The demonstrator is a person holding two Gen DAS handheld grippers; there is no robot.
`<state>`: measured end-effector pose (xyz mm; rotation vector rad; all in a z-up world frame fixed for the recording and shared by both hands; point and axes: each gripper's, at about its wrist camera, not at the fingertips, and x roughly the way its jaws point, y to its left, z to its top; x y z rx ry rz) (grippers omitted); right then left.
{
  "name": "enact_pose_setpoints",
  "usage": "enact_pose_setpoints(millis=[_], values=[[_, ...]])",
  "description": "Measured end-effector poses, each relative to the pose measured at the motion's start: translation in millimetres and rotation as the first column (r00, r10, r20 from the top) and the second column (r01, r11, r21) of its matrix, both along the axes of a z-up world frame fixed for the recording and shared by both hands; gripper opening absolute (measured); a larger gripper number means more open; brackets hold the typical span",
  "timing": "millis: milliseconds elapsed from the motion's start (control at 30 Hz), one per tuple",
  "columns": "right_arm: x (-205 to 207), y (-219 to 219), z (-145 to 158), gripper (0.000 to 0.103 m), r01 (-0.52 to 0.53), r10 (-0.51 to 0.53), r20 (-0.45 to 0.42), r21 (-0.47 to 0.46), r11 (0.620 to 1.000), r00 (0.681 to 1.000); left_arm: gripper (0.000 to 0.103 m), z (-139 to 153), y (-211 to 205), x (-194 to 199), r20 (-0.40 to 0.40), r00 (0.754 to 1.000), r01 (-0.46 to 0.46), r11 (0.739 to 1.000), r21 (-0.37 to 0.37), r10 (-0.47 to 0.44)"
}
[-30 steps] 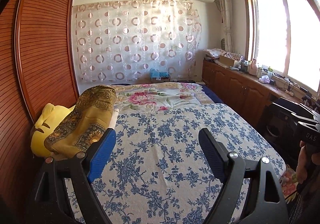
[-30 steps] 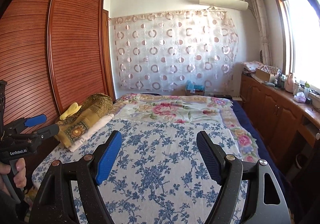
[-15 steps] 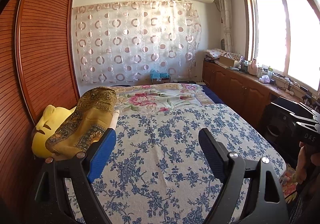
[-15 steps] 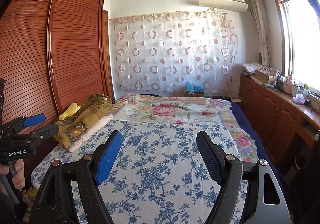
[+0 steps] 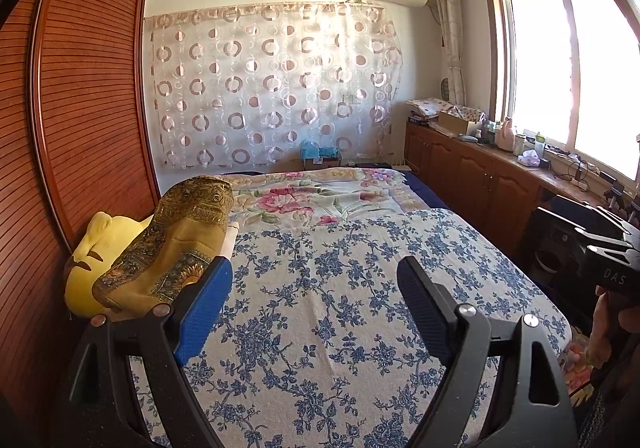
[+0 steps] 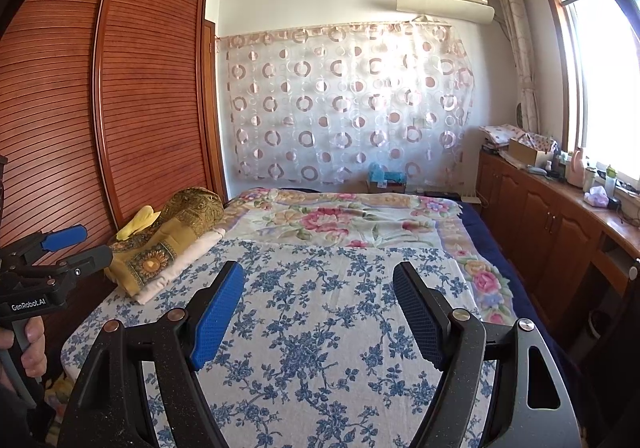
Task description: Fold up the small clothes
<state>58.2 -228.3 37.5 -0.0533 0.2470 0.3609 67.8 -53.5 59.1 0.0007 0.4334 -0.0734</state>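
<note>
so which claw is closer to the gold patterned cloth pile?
Left. The left claw hovers open right beside the gold patterned cloth pile; the right claw hangs open farther right, over the blue floral bedspread.

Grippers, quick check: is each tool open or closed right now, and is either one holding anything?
Left gripper: open, holding nothing, above the blue floral bedspread.
Right gripper: open, holding nothing.
</note>
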Motion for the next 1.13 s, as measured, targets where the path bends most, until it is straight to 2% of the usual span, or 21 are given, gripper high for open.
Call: enact_pose_setpoints(millis=[433,667,1133], values=[[-0.2,-3.1,2.0,0.079,0.006,-0.006,0.004,-0.003,1.000,1.000,0.085,2.0,-0.6,-2.0,0.005,1.000,0.001,1.000,-0.001,-0.001],[0.2,-6.8,0.4,0.079,0.006,-0.006,0.004,-0.001,1.000,1.000,0.085,12.4,-3.2,-3.1,0.014,1.000,0.004,1.000,-0.002,-0.004],[-0.9,-7.2,0.9,0.079,0.009,-0.009,0.008,0.005,1.000,1.000,0.085,10.1,-3.4,-4.4,0.016,1.000,0.003,1.000,-0.002,-0.003]])
